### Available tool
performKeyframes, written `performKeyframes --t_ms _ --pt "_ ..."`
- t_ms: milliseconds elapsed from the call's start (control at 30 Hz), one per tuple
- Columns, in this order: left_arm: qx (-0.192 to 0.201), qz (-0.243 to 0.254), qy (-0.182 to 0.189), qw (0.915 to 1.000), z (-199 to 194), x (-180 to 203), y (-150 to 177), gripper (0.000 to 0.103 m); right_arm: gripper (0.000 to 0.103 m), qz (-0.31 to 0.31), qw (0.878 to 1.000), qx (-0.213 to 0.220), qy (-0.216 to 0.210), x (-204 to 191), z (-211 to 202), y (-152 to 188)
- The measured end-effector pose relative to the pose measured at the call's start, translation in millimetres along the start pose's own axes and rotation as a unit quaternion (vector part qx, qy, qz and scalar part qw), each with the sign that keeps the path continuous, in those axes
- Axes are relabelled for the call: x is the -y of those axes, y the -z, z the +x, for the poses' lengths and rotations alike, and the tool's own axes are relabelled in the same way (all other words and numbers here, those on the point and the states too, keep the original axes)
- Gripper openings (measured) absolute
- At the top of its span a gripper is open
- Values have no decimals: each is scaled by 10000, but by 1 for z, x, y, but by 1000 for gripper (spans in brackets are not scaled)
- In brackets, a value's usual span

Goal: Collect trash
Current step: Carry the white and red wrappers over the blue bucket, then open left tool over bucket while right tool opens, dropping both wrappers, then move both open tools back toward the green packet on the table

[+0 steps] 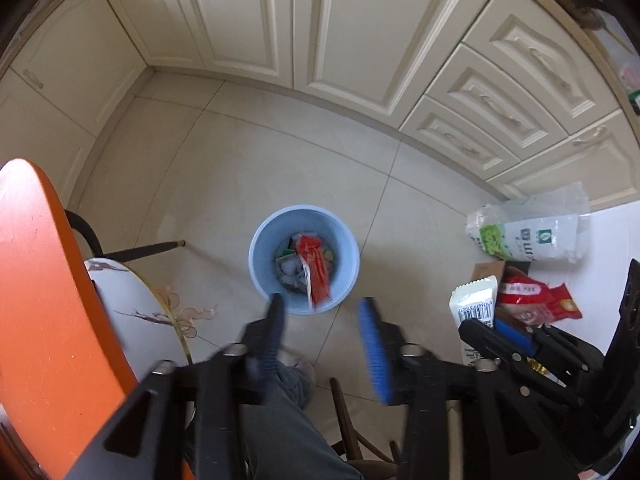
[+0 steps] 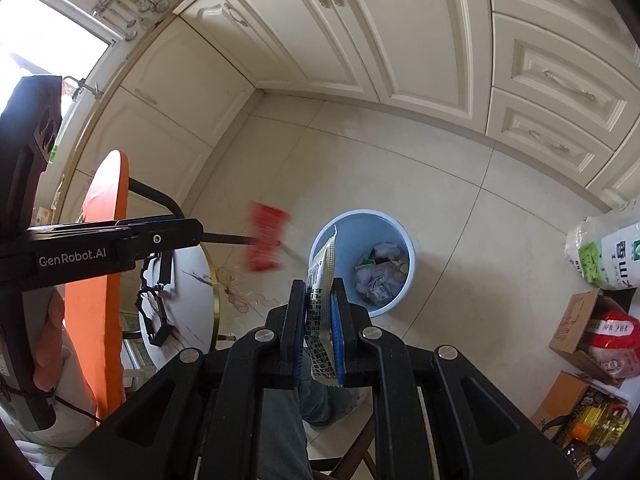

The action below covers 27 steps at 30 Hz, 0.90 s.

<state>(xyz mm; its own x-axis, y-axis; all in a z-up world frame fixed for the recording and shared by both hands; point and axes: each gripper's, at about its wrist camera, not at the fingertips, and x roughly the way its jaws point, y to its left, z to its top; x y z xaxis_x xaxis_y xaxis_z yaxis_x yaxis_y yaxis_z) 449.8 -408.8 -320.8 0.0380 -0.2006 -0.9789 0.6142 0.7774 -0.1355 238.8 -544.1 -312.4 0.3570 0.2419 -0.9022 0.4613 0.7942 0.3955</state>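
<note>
Red wrapper (image 2: 266, 238) motion-blurred, print unreadable; oil bottle (image 2: 600, 426) cut by frame edge; bin (image 2: 394, 229) contents indistinct.

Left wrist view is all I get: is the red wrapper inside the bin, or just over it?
Observer: Not inside. From the right wrist, the red wrapper is a blur in mid-air, left of the bin.
Operator: So what is in the bin?
Observer: Only crumpled pale scraps show there, nothing red.
Operator: And the right gripper?
Observer: The right gripper is shut on a white wrapper, clamped between both pads.
</note>
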Motion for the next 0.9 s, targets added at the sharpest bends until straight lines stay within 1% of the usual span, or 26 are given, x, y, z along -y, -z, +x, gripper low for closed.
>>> performKeyframes --t_ms 33,233,300,433,500,533,567,600,633,667,800,900 --pt "-2 -20 -15 10000 2 0 -2 49 11 -1 10000 -21 -15 0 3 -1" --pt "-2 -188 -81 9998 3 -12 -3 50 11 -100 9998 -116 -141 -12 20 -8" --pt "4 -221 -122 9997 -4 -22 2 50 15 -149 9995 -100 -241 -19 24 -12" --pt "45 -337 -136 9993 -14 -35 9 50 16 -251 9990 15 -369 -35 28 -20" --pt "53 -405 -121 9991 -20 -45 15 50 20 -240 9990 6 -388 -40 30 -24" --pt "61 -430 -130 9990 -24 -50 18 50 31 -238 9991 -12 -346 -43 31 -25" --pt "66 -461 -140 9988 -25 -53 20 50 50 -234 9993 -24 -293 -44 32 -26" --pt "59 -476 -135 9988 -28 -58 22 50 60 -222 9995 -21 -212 -47 33 -26" --pt "53 -496 -118 9987 -33 -63 24 50 77 -216 9996 21 -170 -49 32 -26" --pt "59 -528 -82 9986 -35 -67 26 50 82 -230 9996 105 -159 -53 29 -25" --pt "165 -635 -25 9978 -52 -85 34 50 82 -316 9993 127 -132 -64 22 -23" --pt "267 -677 26 9973 -66 -98 45 50 82 -409 9990 188 -16 -76 14 -22"
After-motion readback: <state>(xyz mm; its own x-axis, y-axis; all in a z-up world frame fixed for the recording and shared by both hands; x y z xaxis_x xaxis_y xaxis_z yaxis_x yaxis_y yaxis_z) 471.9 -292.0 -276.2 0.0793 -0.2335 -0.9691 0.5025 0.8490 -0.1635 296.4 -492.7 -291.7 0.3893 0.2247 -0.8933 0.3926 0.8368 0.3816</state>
